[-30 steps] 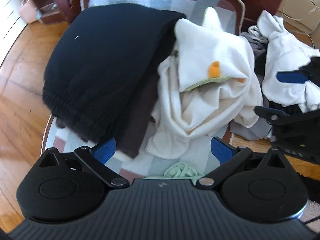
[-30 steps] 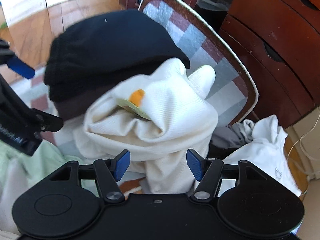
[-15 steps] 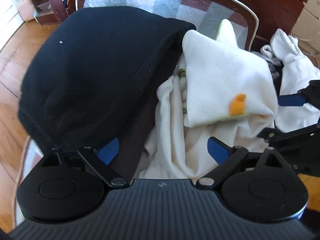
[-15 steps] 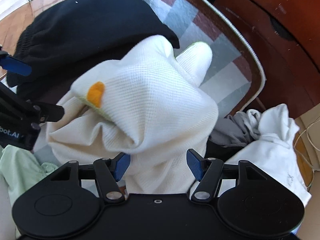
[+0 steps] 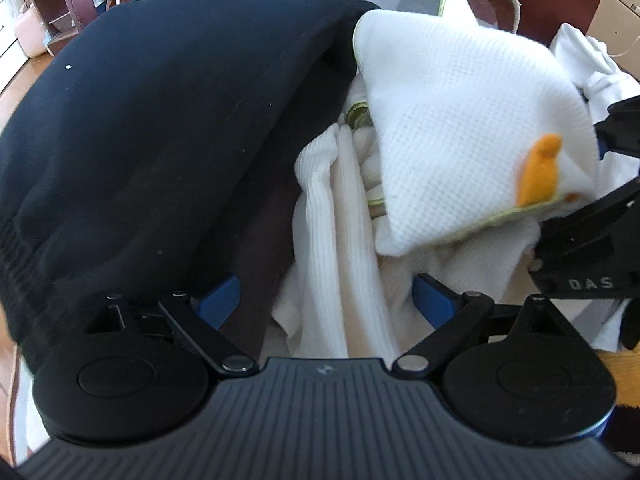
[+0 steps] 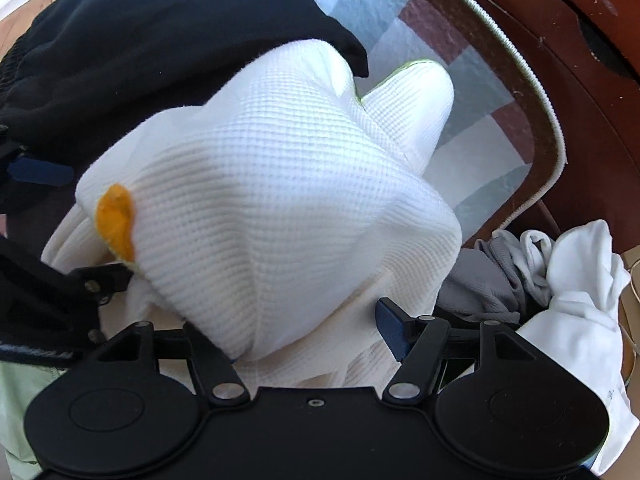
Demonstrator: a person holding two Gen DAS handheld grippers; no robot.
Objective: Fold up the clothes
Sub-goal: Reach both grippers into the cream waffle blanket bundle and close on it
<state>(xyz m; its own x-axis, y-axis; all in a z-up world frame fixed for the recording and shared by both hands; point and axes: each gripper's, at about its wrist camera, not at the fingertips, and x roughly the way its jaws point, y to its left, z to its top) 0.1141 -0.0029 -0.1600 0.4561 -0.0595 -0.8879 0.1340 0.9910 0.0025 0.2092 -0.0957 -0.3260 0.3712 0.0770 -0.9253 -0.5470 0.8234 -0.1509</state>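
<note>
A white waffle-knit garment [image 6: 280, 200] with an orange patch [image 6: 116, 220] lies bunched on a pile, beside a large black garment [image 5: 160, 140]. My right gripper [image 6: 308, 340] hangs low over the white garment. Its jaws are opening, and the fabric bulges up between them and hides the left pad. The right pad [image 6: 390, 330] shows bare and presses nothing. My left gripper [image 5: 326, 300] stands open over cream folds [image 5: 340, 240] and a strip of brown cloth [image 5: 256, 248], gripping nothing. The right gripper [image 5: 592, 240] shows at the right edge of the left wrist view.
The pile rests on a checked mat [image 6: 460, 92] with a white piped rim [image 6: 532, 92]. Dark wooden furniture [image 6: 580, 20] stands behind it. Crumpled white [image 6: 572, 300] and grey [image 6: 480, 284] garments lie to the right. Pale green cloth [image 6: 16, 392] is at the lower left, with wooden floor [image 5: 16, 80] on the left.
Both grippers have come down closer to the pile, so the clothes fill more of each view. The white garment now bulges over the right gripper's left pad.
</note>
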